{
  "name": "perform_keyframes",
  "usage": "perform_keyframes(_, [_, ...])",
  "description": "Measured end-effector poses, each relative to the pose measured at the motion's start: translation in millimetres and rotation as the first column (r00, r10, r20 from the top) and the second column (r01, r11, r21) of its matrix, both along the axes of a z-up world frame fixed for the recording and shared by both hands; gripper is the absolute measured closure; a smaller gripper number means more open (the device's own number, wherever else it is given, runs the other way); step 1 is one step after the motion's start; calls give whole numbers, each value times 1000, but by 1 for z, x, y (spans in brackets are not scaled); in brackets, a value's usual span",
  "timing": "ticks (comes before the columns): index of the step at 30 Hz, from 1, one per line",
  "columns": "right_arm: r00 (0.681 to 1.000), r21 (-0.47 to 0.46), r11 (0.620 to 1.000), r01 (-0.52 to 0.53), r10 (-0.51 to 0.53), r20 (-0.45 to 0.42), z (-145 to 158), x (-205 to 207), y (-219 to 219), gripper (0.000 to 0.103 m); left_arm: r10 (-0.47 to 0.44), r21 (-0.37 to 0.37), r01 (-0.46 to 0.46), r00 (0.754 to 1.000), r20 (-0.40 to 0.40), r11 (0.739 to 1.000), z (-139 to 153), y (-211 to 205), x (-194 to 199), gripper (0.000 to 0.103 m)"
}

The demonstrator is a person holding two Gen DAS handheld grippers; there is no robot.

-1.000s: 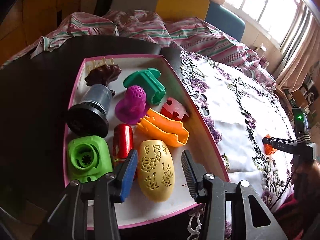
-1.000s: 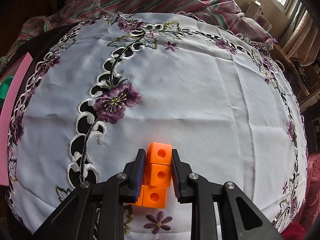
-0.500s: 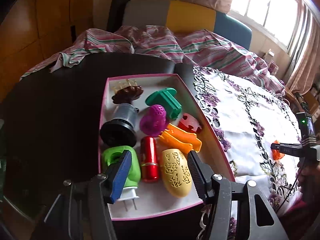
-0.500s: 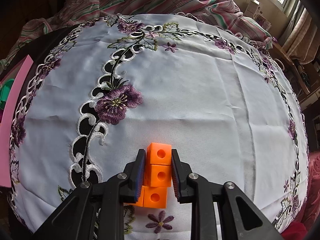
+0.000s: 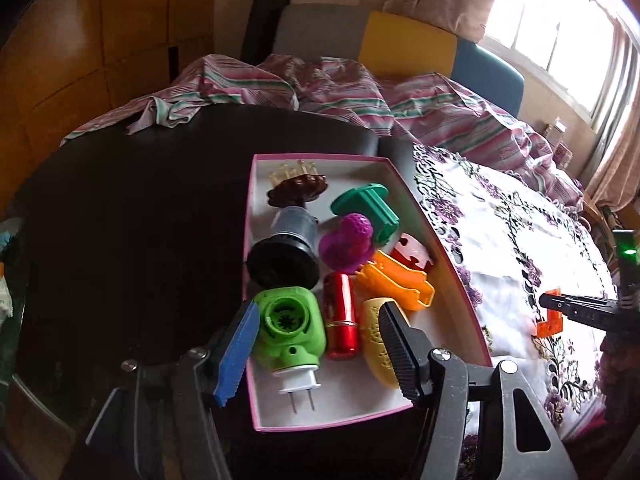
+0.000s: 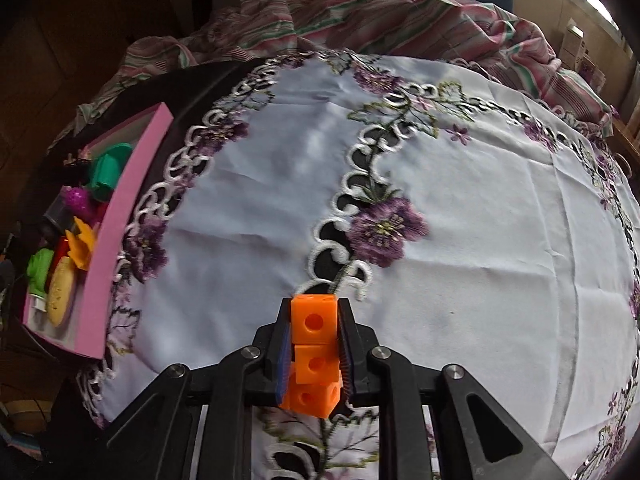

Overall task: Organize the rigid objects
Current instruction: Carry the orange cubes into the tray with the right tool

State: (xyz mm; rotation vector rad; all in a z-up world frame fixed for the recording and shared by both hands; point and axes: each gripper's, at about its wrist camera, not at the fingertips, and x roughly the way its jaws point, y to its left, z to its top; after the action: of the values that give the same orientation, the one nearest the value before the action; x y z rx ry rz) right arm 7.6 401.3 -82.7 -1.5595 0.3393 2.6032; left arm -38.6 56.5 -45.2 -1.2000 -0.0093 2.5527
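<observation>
A pink-rimmed white box [image 5: 448, 264] on the dark table holds several rigid items: a green plug-in device [image 5: 290, 330], a red cylinder [image 5: 340, 320], a yellow perforated oval [image 5: 376, 344], an orange piece [image 5: 394, 282], a purple knob [image 5: 350, 242], a teal spool [image 5: 370, 210]. My left gripper [image 5: 320, 348] hovers over the box's near end, its jaws opening, nothing pressed between them. My right gripper [image 6: 314, 346] is shut on an orange block piece [image 6: 314, 350] made of cubes with holes, lifted above the embroidered cloth. In the left wrist view that orange block piece [image 5: 550, 322] shows at the far right, in the right gripper [image 5: 554, 305].
A white tablecloth [image 6: 460, 220] with purple embroidered flowers covers the table's right part. The pink box [image 6: 116, 232] lies at its left edge. Striped fabric [image 5: 340, 96] is heaped at the back, before a grey, yellow and blue sofa [image 5: 404, 46]. Bare dark tabletop [image 5: 132, 208] lies left of the box.
My left gripper has drawn back and up from the yellow oval, jaws widening. My right gripper has lifted the orange block piece off the cloth and swung left, bringing the pink box into view.
</observation>
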Motion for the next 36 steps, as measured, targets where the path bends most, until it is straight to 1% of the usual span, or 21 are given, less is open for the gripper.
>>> perform_keyframes(1, [999,-20,999,-25,25,-24,6,-3,-11,84,7,-1,-7,1000,-2,1000,0,-3,0,40])
perform_keyframes(4, [992,-15,995,-102,101,-74,21,-13,-47,84,30,4,-30,1000,8,1000,-2,-13,-2,39])
perform_keyframes(6, [984,-41,988,-146,141,-107,32,-19,-67,84,44,7,-44,999,10,999,-2,-20,-3,39])
perform_keyframes(9, [963,-67,971,-230,217,-160,50,-26,-100,84,68,10,-68,998,11,998,-3,-29,-3,39])
perform_keyframes(13, [930,-92,938,-334,312,-194,62,-32,-140,84,97,11,-97,995,20,995,-6,-41,-3,37])
perform_keyframes(16, [913,-79,918,-388,371,-168,57,-39,-166,84,115,11,-115,993,27,993,-8,-47,-2,35])
perform_keyframes(18, [908,-71,909,-411,401,-122,46,-44,-177,84,122,13,-123,992,30,992,-9,-50,-2,34])
perform_keyframes(21, [914,-9,915,-404,404,-28,22,-56,-190,84,127,16,-128,991,32,992,-9,-53,-3,33])
perform_keyframes(24, [914,17,913,-407,406,21,4,-60,-195,81,128,17,-129,991,35,992,-11,-55,-3,31])
perform_keyframes(26, [917,21,917,-397,397,33,-5,-58,-193,81,129,15,-129,991,35,992,-12,-55,-2,30])
perform_keyframes(27, [920,22,920,-391,391,35,-7,-57,-192,79,130,14,-130,991,36,991,-12,-55,-3,30])
perform_keyframes(29, [925,8,925,-379,378,42,-13,-55,-188,79,132,12,-132,991,37,991,-13,-55,-2,29])
perform_keyframes(31, [926,4,926,-376,376,20,-13,-51,-187,79,135,1,-135,990,32,991,-13,-54,-2,29])
perform_keyframes(36, [936,-18,935,-353,353,3,-12,-48,-180,76,132,-17,-132,991,23,991,-12,-50,-1,27])
